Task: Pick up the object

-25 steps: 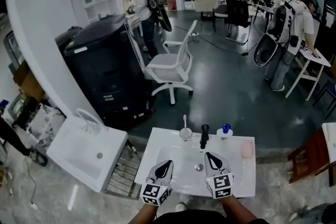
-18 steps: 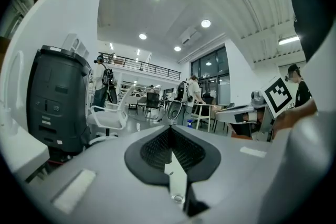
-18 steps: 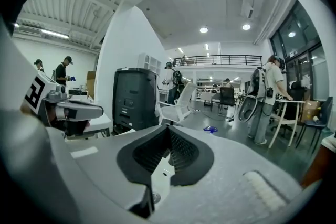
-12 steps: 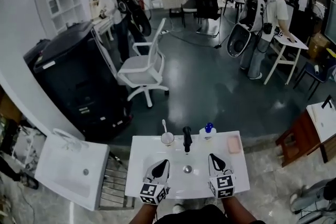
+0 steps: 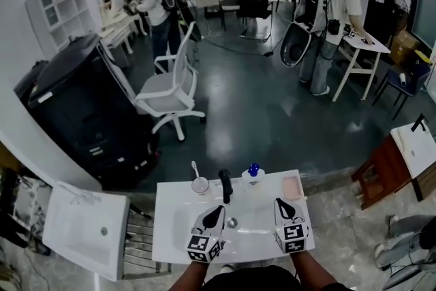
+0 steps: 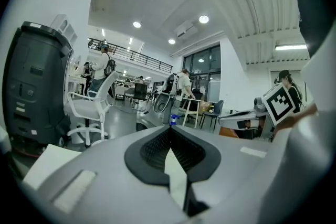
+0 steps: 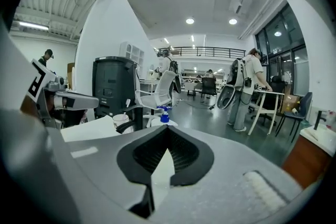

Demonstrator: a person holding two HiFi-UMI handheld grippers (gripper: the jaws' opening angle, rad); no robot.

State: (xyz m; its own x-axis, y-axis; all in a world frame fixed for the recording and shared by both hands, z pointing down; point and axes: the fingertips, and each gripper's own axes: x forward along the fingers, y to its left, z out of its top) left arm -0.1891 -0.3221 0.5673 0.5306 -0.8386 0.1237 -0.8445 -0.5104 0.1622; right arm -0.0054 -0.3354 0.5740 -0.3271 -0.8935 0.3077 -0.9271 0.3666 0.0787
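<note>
A white sink stands right in front of me. On its back ledge are a white cup with a toothbrush, a black faucet, a blue-capped bottle and a pink soap bar. My left gripper hovers over the basin just left of the drain, jaws shut and empty. My right gripper hangs over the basin's right side, also shut with nothing in it. Past the left gripper the bottle shows ahead. Beyond the right gripper I see the bottle and cup.
A second white sink lies at the left, with a metal rack between the two. A large black machine and a white office chair stand beyond. A brown wooden stand is at the right. Several people stand at tables far off.
The head view has swung, so the sink and room sit further left in the picture. Both grippers stay shut over the basin, at about the same places relative to the drain.
</note>
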